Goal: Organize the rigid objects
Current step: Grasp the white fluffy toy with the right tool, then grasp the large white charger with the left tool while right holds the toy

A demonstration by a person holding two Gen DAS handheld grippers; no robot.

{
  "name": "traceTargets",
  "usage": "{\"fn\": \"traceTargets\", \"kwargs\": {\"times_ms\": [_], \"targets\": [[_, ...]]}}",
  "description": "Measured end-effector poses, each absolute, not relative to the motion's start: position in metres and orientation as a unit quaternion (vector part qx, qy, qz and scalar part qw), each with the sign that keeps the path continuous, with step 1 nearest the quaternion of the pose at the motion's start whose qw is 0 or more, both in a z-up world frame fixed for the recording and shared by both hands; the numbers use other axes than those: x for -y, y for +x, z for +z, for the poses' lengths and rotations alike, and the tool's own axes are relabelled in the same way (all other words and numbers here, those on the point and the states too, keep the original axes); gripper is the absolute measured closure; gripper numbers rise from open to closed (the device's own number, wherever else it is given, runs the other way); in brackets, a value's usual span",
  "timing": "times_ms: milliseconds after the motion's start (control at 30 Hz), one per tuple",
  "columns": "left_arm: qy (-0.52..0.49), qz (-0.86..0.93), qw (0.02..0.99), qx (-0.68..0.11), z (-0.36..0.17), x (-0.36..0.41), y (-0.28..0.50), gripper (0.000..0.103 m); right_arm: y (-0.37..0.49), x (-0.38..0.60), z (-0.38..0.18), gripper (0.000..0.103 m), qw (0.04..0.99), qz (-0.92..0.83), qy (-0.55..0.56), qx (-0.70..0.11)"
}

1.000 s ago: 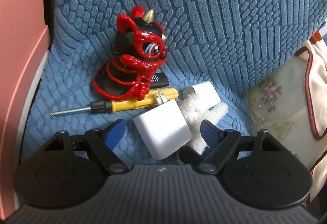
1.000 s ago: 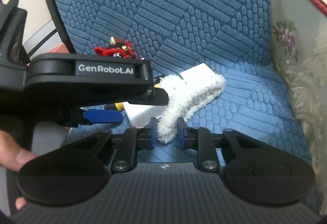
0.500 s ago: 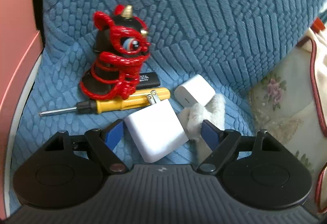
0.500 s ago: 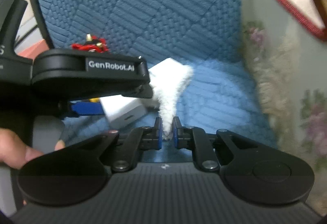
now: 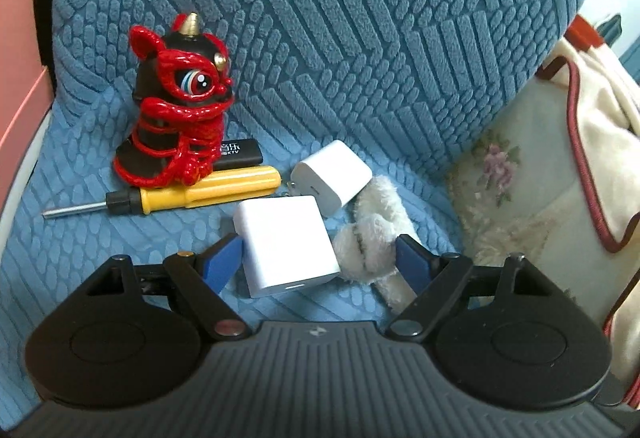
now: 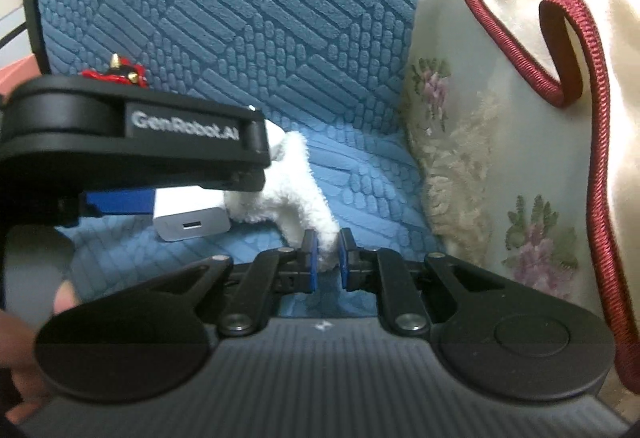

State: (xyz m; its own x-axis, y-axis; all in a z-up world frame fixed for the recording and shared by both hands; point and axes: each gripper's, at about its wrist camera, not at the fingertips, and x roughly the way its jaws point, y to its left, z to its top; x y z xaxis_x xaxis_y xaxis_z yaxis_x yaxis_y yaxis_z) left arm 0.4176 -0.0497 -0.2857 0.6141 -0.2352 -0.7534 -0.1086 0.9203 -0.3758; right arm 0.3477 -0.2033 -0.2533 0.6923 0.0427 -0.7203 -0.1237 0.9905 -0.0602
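Observation:
On the blue seat cushion (image 5: 80,238) lie a large white charger (image 5: 286,244), a small white charger (image 5: 332,174), a yellow screwdriver (image 5: 200,192), a black stick (image 5: 240,154) and a red-and-black lion figure (image 5: 180,110). My left gripper (image 5: 318,262) is open, its fingers on either side of the large charger and a white fluffy cloth (image 5: 372,238). My right gripper (image 6: 328,258) is shut on the end of that fluffy cloth (image 6: 296,182). The left gripper's body (image 6: 132,142) hides most objects in the right wrist view; the large charger (image 6: 192,218) shows under it.
A pink box (image 5: 16,78) stands at the left of the seat. A floral cushion (image 5: 528,190) and a cream blanket with red trim (image 6: 540,18) lie to the right. The blue backrest (image 5: 360,18) rises behind the objects.
My right gripper has closed on the fluffy cloth and pulled it to the right, away from the chargers. The left gripper has shifted a little and stays open around the large charger.

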Motion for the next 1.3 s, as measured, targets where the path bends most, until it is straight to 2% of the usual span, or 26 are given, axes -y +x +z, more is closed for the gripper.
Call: {"fn": "traceTargets", "kwargs": {"times_ms": [200, 400, 767, 800, 933, 1300], "targets": [[-0.23, -0.052, 0.866, -0.441, -0.284, 0.041, 0.41, 0.017, 0.353, 0.209, -0.253, 0.09, 0.919, 0.016, -0.056, -0.389], [-0.217, -0.039, 0.872, -0.437, -0.28, 0.042, 0.408, 0.017, 0.348, 0.212, -0.249, 0.09, 0.922, 0.0, -0.075, -0.379], [-0.128, -0.004, 0.884, -0.45, -0.296, 0.059, 0.424, 0.019, 0.335, 0.211, -0.25, 0.09, 0.917, 0.014, -0.07, -0.393], [-0.121, -0.003, 0.885, -0.449, -0.297, 0.06, 0.424, 0.019, 0.334, 0.211, -0.251, 0.091, 0.916, 0.018, -0.067, -0.394], [-0.099, 0.0, 0.889, -0.447, -0.297, 0.061, 0.426, 0.032, 0.326, 0.206, -0.25, 0.091, 0.916, 0.033, -0.061, -0.395], [-0.101, -0.02, 0.887, -0.449, -0.288, 0.049, 0.396, 0.042, 0.306, 0.197, -0.241, 0.1, 0.908, 0.084, -0.033, -0.409]]}}
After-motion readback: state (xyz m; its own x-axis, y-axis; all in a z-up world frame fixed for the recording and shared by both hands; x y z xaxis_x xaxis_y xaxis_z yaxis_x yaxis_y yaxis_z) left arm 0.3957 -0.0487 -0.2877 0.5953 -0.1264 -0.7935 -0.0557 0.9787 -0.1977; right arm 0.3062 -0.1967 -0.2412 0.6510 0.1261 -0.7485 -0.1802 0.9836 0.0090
